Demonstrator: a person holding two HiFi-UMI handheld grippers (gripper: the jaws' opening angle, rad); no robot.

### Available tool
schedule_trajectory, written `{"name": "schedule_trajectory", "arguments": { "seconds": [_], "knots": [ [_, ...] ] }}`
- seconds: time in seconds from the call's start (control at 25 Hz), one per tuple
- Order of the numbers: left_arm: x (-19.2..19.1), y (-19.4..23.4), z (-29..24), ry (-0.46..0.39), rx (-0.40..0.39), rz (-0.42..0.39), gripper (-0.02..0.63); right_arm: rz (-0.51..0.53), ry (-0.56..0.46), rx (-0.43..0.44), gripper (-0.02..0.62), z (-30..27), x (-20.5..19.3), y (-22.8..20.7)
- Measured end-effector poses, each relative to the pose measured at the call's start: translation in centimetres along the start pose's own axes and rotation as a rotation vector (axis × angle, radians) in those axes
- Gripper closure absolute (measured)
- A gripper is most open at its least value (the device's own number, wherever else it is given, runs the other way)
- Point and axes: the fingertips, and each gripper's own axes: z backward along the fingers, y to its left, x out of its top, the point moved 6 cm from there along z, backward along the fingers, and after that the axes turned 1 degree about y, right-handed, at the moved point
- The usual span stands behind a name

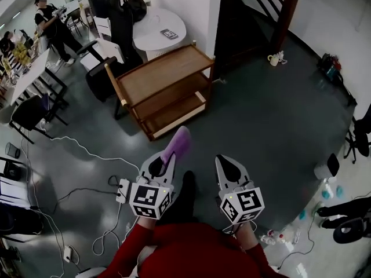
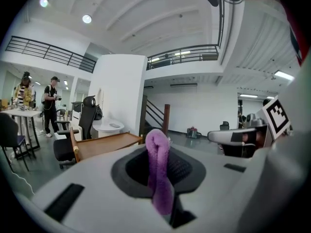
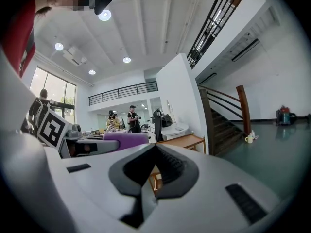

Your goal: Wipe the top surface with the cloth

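Note:
A wooden cart (image 1: 159, 76) with three shelves stands ahead of me on the dark floor; its top surface is bare. My left gripper (image 1: 160, 163) is shut on a purple cloth (image 1: 177, 144), which sticks out past the jaws toward the cart. In the left gripper view the cloth (image 2: 159, 171) hangs folded between the jaws, with the cart's top (image 2: 104, 144) beyond it. My right gripper (image 1: 229, 168) is shut with nothing in it, level with the left one. The right gripper view shows its jaws meeting, the cart (image 3: 185, 141) behind them and the cloth (image 3: 126, 140) at left.
A round white table (image 1: 160, 32) and black office chairs (image 1: 124, 17) stand behind the cart. A staircase (image 1: 261, 10) rises at the right. White cables (image 1: 93, 155) trail over the floor at left. Two people (image 1: 52, 22) stand at desks far left.

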Motion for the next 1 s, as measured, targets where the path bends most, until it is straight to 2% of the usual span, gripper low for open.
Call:
{"name": "schedule_trajectory", "arguments": {
  "seconds": [0.16, 0.4, 0.56, 0.84, 1.0],
  "knots": [
    [0.5, 2.6, -5.4, -0.003, 0.030, 0.059, 0.552, -0.036, -0.022, 0.025, 0.583, -4.4, 1.6, -3.4],
    [2.9, 7.9, -13.5, -0.005, 0.054, 0.087, 0.552, 0.021, 0.008, 0.042, 0.583, -13.0, 5.0, -8.1],
    [4.7, 10.4, -17.6, -0.006, 0.083, 0.100, 0.552, 0.021, 0.024, 0.045, 0.583, -17.1, 7.0, -10.7],
    [5.2, 11.7, -21.0, 0.033, 0.155, 0.117, 0.552, 0.014, 0.057, 0.074, 0.583, -21.2, 8.4, -14.4],
    [3.3, 10.4, -23.3, 0.092, 0.149, 0.156, 0.552, -0.006, 0.099, 0.070, 0.583, -21.5, 7.8, -16.5]
  ]
}}
